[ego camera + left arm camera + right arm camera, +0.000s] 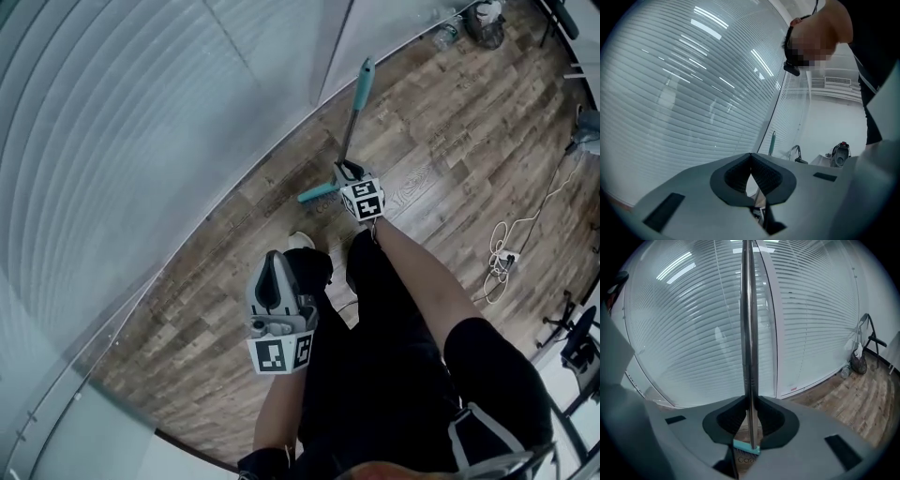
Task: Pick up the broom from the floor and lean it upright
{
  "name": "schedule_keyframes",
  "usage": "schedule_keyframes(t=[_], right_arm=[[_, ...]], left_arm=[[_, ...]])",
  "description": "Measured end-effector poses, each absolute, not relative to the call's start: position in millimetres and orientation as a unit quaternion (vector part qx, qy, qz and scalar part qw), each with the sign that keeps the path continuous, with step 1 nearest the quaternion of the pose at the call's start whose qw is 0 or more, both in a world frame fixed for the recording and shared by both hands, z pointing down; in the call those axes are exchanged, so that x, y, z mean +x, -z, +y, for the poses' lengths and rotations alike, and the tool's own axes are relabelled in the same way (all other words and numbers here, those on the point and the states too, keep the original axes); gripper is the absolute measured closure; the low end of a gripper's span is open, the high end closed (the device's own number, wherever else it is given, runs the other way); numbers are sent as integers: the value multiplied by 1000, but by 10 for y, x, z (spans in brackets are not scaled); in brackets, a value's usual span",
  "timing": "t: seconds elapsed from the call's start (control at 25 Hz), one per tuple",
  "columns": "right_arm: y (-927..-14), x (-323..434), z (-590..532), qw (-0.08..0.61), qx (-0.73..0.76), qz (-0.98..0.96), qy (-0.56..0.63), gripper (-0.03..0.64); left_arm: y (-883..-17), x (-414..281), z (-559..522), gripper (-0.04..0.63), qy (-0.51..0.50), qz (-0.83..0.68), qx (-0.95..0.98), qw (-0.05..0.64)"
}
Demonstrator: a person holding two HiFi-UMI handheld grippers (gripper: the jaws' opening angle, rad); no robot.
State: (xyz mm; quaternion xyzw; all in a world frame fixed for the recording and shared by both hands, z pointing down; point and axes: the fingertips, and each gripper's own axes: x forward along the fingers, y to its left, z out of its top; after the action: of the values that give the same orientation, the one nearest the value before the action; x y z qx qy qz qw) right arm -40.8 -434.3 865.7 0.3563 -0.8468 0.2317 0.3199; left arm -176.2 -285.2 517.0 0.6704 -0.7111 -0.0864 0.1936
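Note:
The broom has a silver pole (351,124) with a teal grip (365,79) pointing toward the blind-covered glass wall, and its teal head (319,193) is low over the wooden floor. My right gripper (350,172) is shut on the pole just above the head. In the right gripper view the pole (749,333) runs straight up between the jaws of the right gripper (750,406), with the teal head (746,446) below them. My left gripper (278,257) hangs near the person's leg, apart from the broom. Its jaws (751,157) meet at the tips and hold nothing, and the teal grip (772,140) shows beyond them.
A glass wall with blinds (141,141) curves along the left. A dark bag (486,22) and a bottle (445,36) sit in the far corner. White cables with a power strip (504,255) lie at the right, near dark stands (574,337). The person's white shoes (302,241) are below the broom head.

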Motion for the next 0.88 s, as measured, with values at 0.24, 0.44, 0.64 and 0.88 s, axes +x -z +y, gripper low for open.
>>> schedule_keyframes(t=[0.24, 0.44, 0.64, 0.88], right_arm=[[-9006, -529, -4392, 337, 346, -843, -238, 537], [-9218, -530, -4461, 343, 346, -838, -245, 537], [-9335, -557, -4596, 342, 336, -842, -245, 535], [-9393, -734, -4787, 338, 335, -848, -232, 534]], left_arm=[[-5389, -1564, -2950, 577, 86, -684, 692, 215], [-5473, -1509, -2945, 577, 75, -669, 705, 224], [-5518, -1624, -2910, 577, 69, -680, 695, 222], [-5647, -1617, -2822, 577, 63, -684, 689, 232]])
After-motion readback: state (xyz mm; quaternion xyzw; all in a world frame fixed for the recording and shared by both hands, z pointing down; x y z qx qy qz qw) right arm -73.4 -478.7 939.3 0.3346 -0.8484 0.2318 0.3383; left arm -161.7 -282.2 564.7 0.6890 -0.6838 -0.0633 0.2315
